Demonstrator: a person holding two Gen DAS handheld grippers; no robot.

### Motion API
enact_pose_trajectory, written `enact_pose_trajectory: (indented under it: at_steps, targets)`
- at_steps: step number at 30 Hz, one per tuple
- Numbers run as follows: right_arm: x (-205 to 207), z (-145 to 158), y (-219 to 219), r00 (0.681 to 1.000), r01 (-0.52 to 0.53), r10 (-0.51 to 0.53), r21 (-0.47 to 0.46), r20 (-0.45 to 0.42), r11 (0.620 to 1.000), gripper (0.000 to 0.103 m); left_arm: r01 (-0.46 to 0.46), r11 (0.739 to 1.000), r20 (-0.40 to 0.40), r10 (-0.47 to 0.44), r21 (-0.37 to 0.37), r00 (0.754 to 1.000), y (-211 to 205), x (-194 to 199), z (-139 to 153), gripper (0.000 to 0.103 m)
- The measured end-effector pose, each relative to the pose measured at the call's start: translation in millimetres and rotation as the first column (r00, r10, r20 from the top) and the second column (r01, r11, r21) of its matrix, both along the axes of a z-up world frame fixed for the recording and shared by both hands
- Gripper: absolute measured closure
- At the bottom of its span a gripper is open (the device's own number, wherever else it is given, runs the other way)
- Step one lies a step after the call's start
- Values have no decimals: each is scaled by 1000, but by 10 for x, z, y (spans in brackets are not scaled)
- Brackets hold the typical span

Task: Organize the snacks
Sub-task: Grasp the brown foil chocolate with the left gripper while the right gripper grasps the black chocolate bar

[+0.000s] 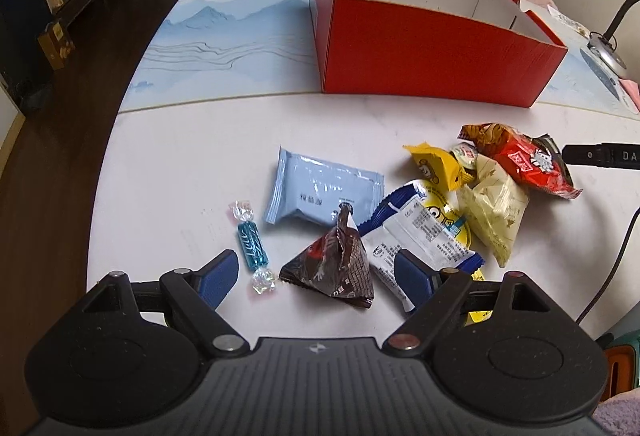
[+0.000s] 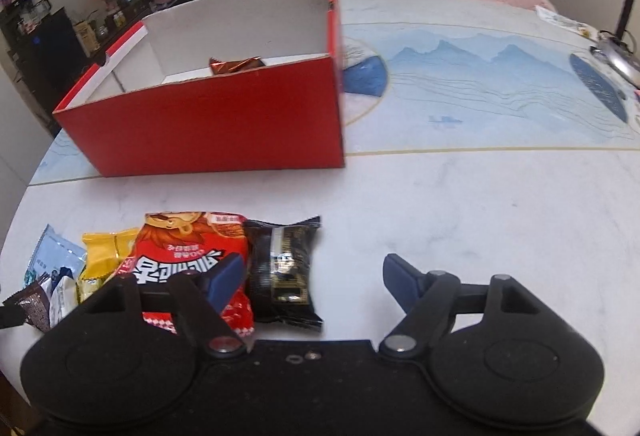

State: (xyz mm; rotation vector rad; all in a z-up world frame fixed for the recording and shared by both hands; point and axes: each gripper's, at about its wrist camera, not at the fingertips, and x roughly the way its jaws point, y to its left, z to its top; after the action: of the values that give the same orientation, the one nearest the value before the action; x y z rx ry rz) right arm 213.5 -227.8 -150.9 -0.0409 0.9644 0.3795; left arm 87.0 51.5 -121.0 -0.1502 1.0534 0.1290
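1. The left gripper [image 1: 316, 270] hovers with jaws wide over a brown packet [image 1: 332, 264]; closing could also pinch the white packet [image 1: 420, 236] touching its right.
2. The right gripper [image 2: 314, 276], jaws wide and empty, sits near the black packet [image 2: 284, 268] and could nudge the overlapping red bag [image 2: 192, 256].
3. Loose snacks lie near the red box [image 2: 212, 128], which holds one wrapper [image 2: 236, 65].

Box [image 1: 420, 52] coloured red outside, white inside. Table mat [image 1: 224, 36] printed with pale blue mountains. Pale blue packet [image 1: 320, 192], brown checked pyramid pack [image 1: 332, 264], teal striped candy [image 1: 251, 243], yellow bear pack [image 1: 434, 166], and black-gold packet [image 2: 284, 268] are seen.
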Motion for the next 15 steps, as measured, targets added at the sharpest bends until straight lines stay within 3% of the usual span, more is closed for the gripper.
enact_pose_trajectory:
  at_steps: [7,11,13,15]
  targets:
    - [130,-134,75,999,-14,14,7,-47,1000,37,-17,1000,-30,17,-4,999,-10,53,-101,22]
    - [161,-163,85,997,-29,29,12,-66,1000,40,3,1000,-46,-4,-21,999,-42,75,-146,39]
    - [174,-176,108,996,-38,39,12,-76,999,40,13,1000,-52,-14,-20,999,-60,92,-164,41]
    - [190,-196,121,995,-44,44,8,-87,999,41,18,1000,-58,-19,-19,998,-71,108,-179,51]
